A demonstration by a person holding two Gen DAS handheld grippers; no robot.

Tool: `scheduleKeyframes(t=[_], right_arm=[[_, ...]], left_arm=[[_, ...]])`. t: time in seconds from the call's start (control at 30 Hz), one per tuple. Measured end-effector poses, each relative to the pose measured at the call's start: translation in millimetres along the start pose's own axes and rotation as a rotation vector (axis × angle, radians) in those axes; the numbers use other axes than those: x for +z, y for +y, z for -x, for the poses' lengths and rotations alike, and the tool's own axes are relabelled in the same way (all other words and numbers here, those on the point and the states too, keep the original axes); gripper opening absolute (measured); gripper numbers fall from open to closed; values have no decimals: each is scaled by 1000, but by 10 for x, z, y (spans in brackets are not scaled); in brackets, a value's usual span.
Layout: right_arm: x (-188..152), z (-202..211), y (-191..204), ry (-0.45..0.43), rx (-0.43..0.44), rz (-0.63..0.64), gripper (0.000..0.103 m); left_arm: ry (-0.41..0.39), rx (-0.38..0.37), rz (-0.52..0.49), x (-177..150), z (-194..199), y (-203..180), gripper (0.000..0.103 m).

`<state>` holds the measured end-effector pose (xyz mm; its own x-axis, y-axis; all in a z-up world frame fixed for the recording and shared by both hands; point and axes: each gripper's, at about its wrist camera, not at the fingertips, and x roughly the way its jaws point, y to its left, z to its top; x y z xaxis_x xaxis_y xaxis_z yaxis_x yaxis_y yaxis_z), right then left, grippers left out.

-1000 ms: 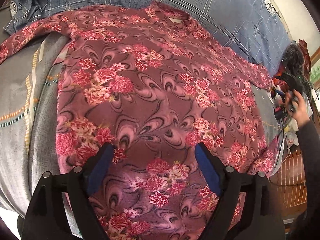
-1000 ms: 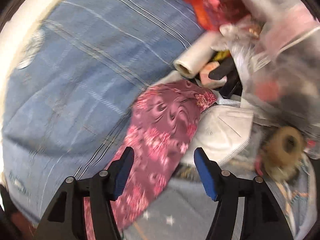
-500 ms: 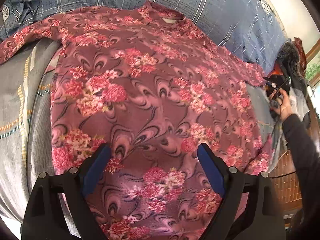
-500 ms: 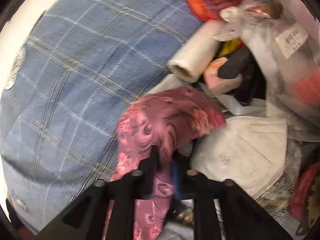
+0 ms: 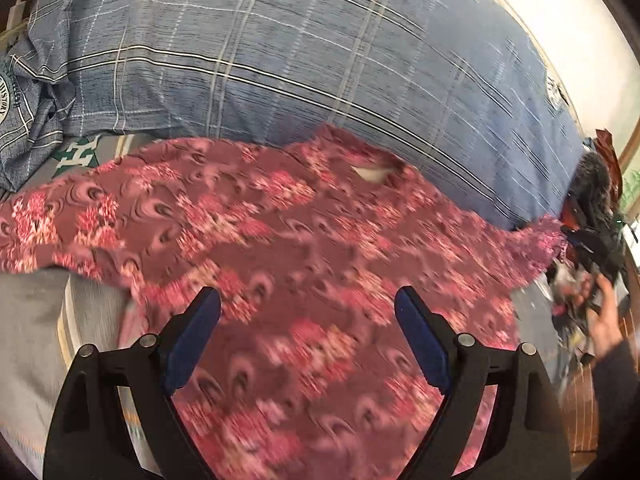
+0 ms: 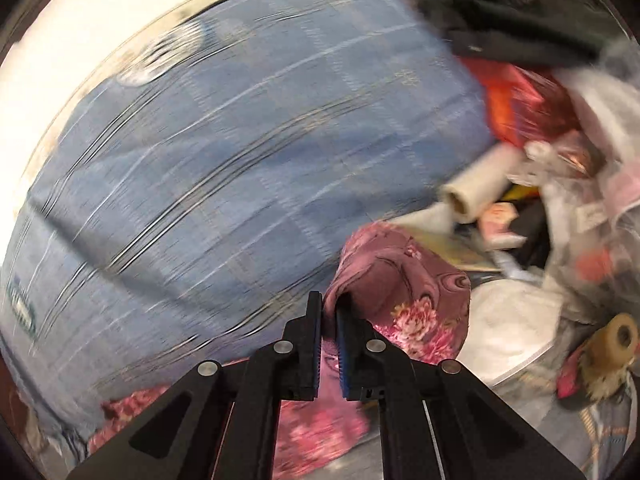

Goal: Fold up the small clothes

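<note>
Barely begun: shirt (image 5: 304,280) unfolded on bed; right gripper (image 6: 329,320) clamped on sleeve (image 6: 400,292), left gripper (image 5: 308,308) fingers apart.

The maroon floral top (image 5: 304,264) lies spread flat, collar against the blue plaid bedding.

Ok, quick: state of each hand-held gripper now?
Left hand-held gripper: open, holding nothing, above the floral top.
Right hand-held gripper: closed on the top's sleeve.
</note>
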<state>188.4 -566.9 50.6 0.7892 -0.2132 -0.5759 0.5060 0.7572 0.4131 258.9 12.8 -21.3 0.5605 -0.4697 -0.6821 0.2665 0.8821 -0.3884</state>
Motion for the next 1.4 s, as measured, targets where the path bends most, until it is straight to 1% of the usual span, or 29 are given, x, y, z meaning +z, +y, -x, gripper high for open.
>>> scheduleKeyframes(t=[0.07, 0.1, 0.2, 0.27, 0.4, 0.5, 0.57, 0.63, 0.67, 0.73, 0.77, 0.8, 0.83, 0.87, 0.9, 0.93, 0.97, 1.0, 1.07, 1.17, 1.23, 1.3, 1.33, 1.37, 1.4], right_arm=[[-114, -2, 307, 24, 33, 47, 6], [-182, -8, 474, 38, 56, 74, 6], [-427, -59, 952, 82, 114, 147, 6], [-622, -94, 1287, 119, 162, 186, 5], [-1090, -199, 2000, 205, 249, 307, 2], [-1513, -251, 2598, 285, 325, 413, 2], [-1755, -266, 2879, 357, 385, 438, 3], [-1890, -280, 3029, 396, 416, 425, 3], [-1910, -299, 3046, 393, 396, 416, 4], [-1845, -351, 2963, 368, 297, 400, 6], [-1758, -406, 2823, 357, 233, 366, 10], [-1675, -438, 2672, 351, 193, 325, 15], [-1550, -478, 2451, 336, 144, 258, 17], [-1438, -493, 2243, 318, 104, 199, 25], [-1333, -511, 2014, 298, 64, 135, 38], [-1240, -533, 1773, 281, 28, 65, 43], [-1174, -568, 1555, 276, 11, -1, 50], [-1138, -610, 1411, 281, 7, -49, 51], [-1123, -738, 1157, 315, 29, -147, 51], [-1177, -920, 1037, 330, 115, -228, 51], [-1216, -1022, 1082, 326, 138, -224, 52], [-1249, -1109, 1145, 315, 124, -203, 51], [-1265, -1144, 1184, 308, 117, -185, 49], [-1276, -1161, 1227, 305, 115, -166, 35], [-1286, -1160, 1298, 299, 126, -143, 17]], left_arm=[[4, -12, 26, -36, -61, 102, 89], [20, -20, 35, -40, -101, 139, 89], [50, 2, 55, -12, -210, 231, 89], [63, -8, 108, 15, -255, 341, 89], [78, -70, 217, 45, -260, 559, 89], [73, -95, 251, 61, -222, 637, 89], [73, -98, 257, 68, -202, 656, 89], [76, -104, 264, 71, -196, 685, 89], [78, -107, 266, 69, -190, 696, 89], [85, -103, 263, 73, -183, 705, 89], [89, -97, 256, 70, -181, 693, 89], [93, -91, 250, 74, -196, 687, 89], [94, -81, 240, 70, -194, 670, 89], [93, -72, 232, 64, -198, 653, 89], [94, -62, 222, 59, -209, 633, 89], [96, -53, 212, 55, -220, 616, 89], [97, -47, 206, 54, -235, 601, 89], [97, -42, 201, 54, -248, 592, 89], [98, -36, 199, 53, -277, 588, 89], [102, -29, 197, 59, -318, 587, 89], [103, -26, 189, 58, -325, 580, 89], [104, -20, 172, 58, -327, 565, 89], [104, -19, 167, 59, -327, 559, 89], [102, -18, 163, 64, -325, 557, 89], [99, -18, 162, 71, -319, 561, 89]])
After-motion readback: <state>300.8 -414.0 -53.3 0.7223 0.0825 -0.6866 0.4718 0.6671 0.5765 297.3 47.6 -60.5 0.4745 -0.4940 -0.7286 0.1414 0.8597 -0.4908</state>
